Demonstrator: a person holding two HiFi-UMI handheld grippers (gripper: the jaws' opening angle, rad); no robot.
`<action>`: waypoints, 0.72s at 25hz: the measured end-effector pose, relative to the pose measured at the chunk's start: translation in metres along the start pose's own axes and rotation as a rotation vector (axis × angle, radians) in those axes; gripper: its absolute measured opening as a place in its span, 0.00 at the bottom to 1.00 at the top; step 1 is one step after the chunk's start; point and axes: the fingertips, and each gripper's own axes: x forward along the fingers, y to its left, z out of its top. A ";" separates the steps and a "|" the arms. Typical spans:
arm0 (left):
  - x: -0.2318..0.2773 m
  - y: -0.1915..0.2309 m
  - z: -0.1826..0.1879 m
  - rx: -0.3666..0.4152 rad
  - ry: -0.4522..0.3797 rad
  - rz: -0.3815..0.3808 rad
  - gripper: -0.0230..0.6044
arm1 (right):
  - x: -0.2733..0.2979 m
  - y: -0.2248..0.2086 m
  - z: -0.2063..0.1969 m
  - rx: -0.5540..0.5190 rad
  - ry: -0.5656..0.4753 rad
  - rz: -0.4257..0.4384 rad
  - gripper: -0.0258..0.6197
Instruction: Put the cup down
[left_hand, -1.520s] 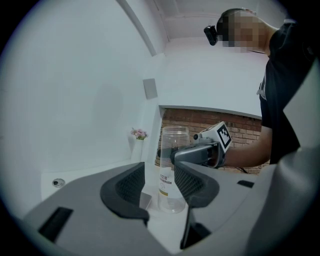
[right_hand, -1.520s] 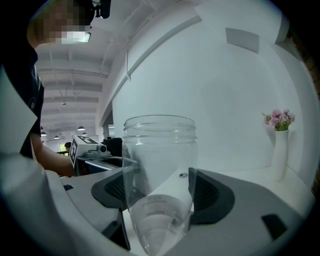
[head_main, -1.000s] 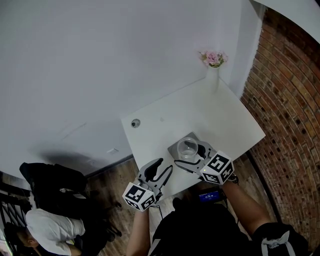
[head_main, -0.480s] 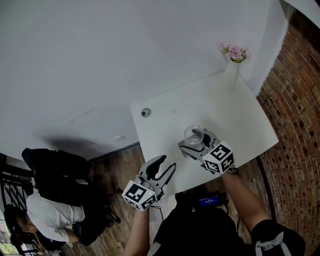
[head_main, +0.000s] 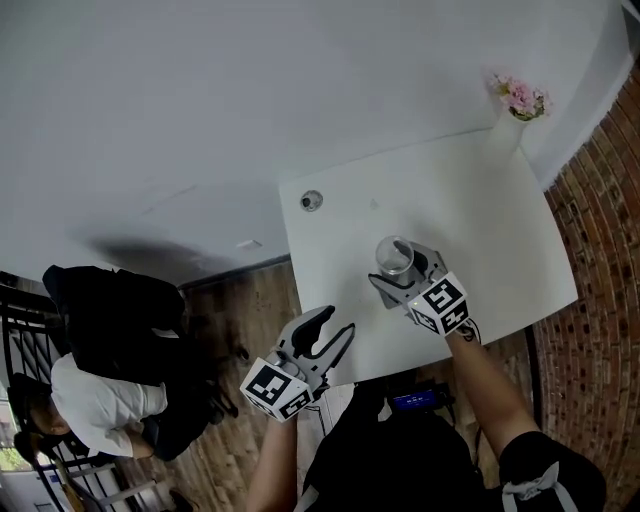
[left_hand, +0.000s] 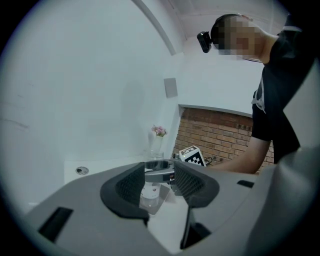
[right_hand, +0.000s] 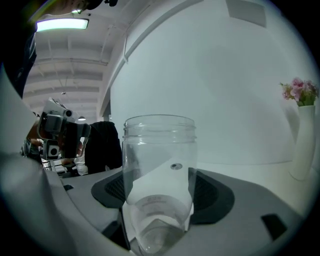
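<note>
Fingers (right_hand: 215, 195) of the right gripper (head_main: 400, 270) clasp a clear cup (right_hand: 159, 165), upright, low over the white table (head_main: 480, 210); contact unclear. Left gripper (head_main: 335, 325) at the table's near edge, jaws apart, empty. Vase of pink flowers (head_main: 520, 100) at far corner.

The person wears a black short-sleeved top (head_main: 400, 455) with a pale patch (head_main: 533, 487) at the right shoulder. A small black camera (left_hand: 203, 41) sits at the head. Both grippers are moulded in light grey plastic with smooth, rounded bodies. The left gripper (head_main: 335, 323) has curved jaws lined in black, and its dark pads (left_hand: 131, 183) carry a fine mesh texture. A marker cube (head_main: 274, 389) of black-and-white squares sits at its near end. The right gripper (head_main: 398, 262) is built the same, with a second marker cube (head_main: 440, 305).
</note>
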 end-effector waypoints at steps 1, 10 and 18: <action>-0.001 0.002 0.000 -0.009 -0.005 0.003 0.34 | 0.001 0.001 0.000 -0.008 -0.013 0.003 0.58; 0.002 0.008 0.004 -0.017 -0.014 0.013 0.34 | -0.018 0.020 -0.011 -0.129 -0.088 -0.004 0.58; 0.007 0.006 0.008 -0.005 -0.014 -0.007 0.34 | -0.015 0.020 -0.011 -0.131 -0.082 -0.004 0.58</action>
